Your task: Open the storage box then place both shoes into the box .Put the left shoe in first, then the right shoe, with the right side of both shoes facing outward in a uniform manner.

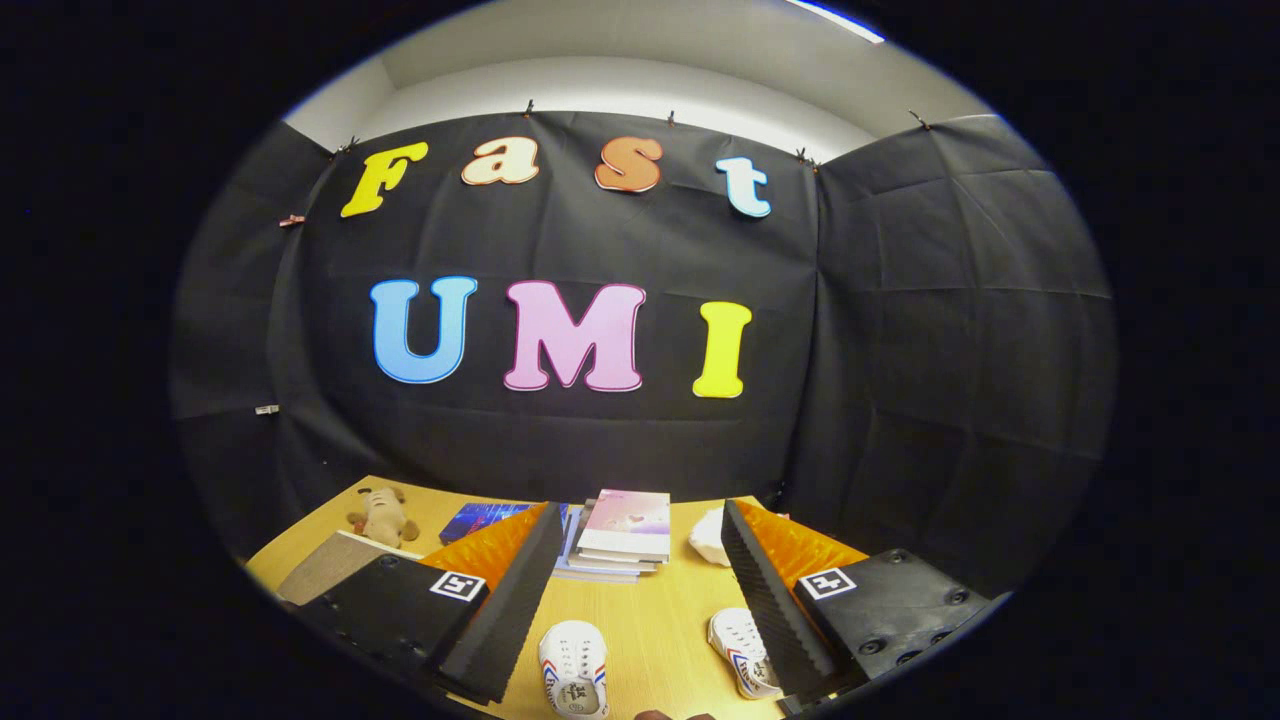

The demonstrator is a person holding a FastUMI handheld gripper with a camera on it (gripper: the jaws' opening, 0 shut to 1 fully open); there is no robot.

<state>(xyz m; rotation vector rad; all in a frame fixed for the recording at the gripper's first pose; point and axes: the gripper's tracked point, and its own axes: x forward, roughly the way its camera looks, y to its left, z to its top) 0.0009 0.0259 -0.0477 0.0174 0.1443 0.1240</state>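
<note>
Between fingers: gripper (640, 600) stands wide open, holding nothing.
Nearer shoe: white sneaker (574, 668) low between fingers, toe pointing forward.
Second sneaker (741, 652): touching the right finger's inner side.

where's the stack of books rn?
Gripper view: stack of books lies on the table beyond the open gripper, between its fingers, past both shoes.
</note>
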